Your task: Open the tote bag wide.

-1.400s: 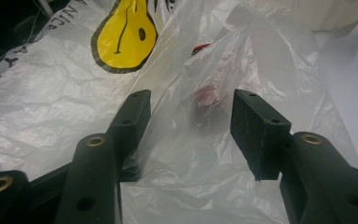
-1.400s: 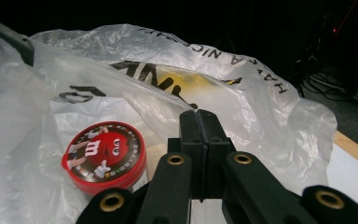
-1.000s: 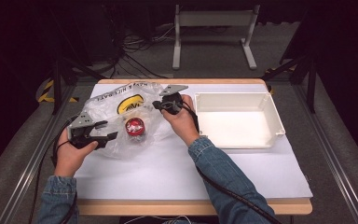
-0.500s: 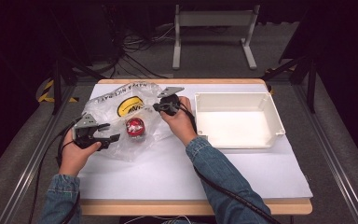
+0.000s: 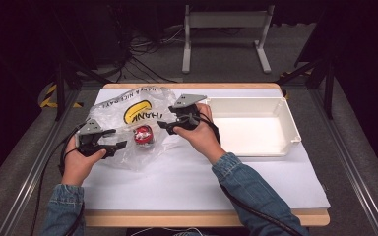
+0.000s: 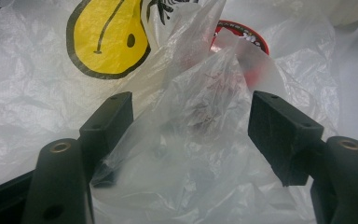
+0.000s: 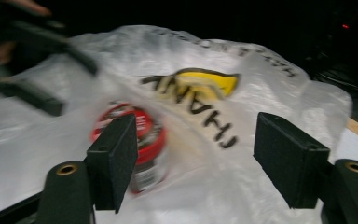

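A clear plastic bag (image 5: 128, 105) with a yellow smiley face and black print lies at the table's left centre. Inside it stands a red-lidded can (image 5: 142, 135). My left gripper (image 5: 120, 138) is at the bag's near left edge. In the left gripper view it (image 6: 193, 116) stands open with a crumpled fold of the bag (image 6: 200, 93) rising loosely between its jaws, and the can's lid (image 6: 242, 35) lies beyond. My right gripper (image 5: 162, 126) is at the bag's right side. Its jaws have just been opening and it (image 7: 196, 140) now stands open, gripping nothing, facing the can (image 7: 151, 140) and the bag (image 7: 261, 93).
An empty white tray (image 5: 280, 105) stands at the right of the table, close behind my right hand. A white sheet (image 5: 202, 182) covers the tabletop. The near half of it is bare. Dark floor, cables and a stand lie beyond the far edge.
My right gripper has shifted a little to the right and nearer to the person, off the bag's far right part. The left hand and the can have stayed put.
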Tool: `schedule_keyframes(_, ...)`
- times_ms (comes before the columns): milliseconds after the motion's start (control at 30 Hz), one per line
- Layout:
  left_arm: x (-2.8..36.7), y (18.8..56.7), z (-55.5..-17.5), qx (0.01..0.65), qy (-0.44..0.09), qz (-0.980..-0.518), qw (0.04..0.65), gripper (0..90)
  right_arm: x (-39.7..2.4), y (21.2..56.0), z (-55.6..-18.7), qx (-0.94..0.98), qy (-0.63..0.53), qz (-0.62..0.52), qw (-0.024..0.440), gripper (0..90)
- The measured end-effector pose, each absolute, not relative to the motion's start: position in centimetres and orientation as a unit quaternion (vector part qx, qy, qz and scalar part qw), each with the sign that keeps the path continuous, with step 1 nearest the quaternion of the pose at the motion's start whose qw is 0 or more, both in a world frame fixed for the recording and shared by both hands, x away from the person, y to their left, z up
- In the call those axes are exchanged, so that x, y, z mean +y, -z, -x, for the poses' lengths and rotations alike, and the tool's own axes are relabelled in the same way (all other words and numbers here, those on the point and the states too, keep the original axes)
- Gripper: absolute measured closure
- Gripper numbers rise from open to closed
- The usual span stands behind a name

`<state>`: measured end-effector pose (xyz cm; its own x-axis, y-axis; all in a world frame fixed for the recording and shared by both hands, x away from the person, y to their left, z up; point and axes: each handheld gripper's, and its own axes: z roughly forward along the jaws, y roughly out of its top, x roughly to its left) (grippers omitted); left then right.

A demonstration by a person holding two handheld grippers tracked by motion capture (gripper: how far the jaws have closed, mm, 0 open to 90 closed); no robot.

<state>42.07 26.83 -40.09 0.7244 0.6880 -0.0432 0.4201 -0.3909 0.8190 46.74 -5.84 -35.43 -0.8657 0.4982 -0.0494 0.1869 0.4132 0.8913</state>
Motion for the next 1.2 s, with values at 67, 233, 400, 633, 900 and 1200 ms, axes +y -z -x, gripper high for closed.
schedule_keyframes(67, 26.8, 40.0, -42.0, 0.339, -0.152, -0.819, 0.437, 32.2, -6.0, 35.2, -45.5, 0.834, -0.5, -0.186, 0.138, 28.2)
schedule_keyframes(233, 26.7, 40.0, -42.1, 0.337, -0.15, -0.821, 0.436, 31.8, -5.8, 36.1, -43.8, 0.86, -0.478, -0.149, 0.1, 22.8)
schedule_keyframes(400, 26.7, 39.8, -42.0, 0.334, -0.152, -0.821, 0.437, 31.5, -5.2, 38.1, -43.3, 0.878, -0.453, -0.135, 0.077, 16.4)
schedule_keyframes(633, 26.7, 39.9, -42.0, 0.337, -0.147, -0.82, 0.438, 31.3, -4.4, 40.5, -43.7, 0.889, -0.434, -0.133, 0.062, 11.9)
schedule_keyframes(900, 26.7, 39.8, -42.0, 0.332, -0.148, -0.822, 0.438, 31.0, -3.3, 42.4, -43.8, 0.903, -0.406, -0.13, 0.052, 11.2)
schedule_keyframes(1200, 26.6, 39.6, -41.9, 0.333, -0.149, -0.821, 0.44, 30.9, -3.2, 42.1, -43.5, 0.921, -0.373, -0.103, 0.04, 89.8)
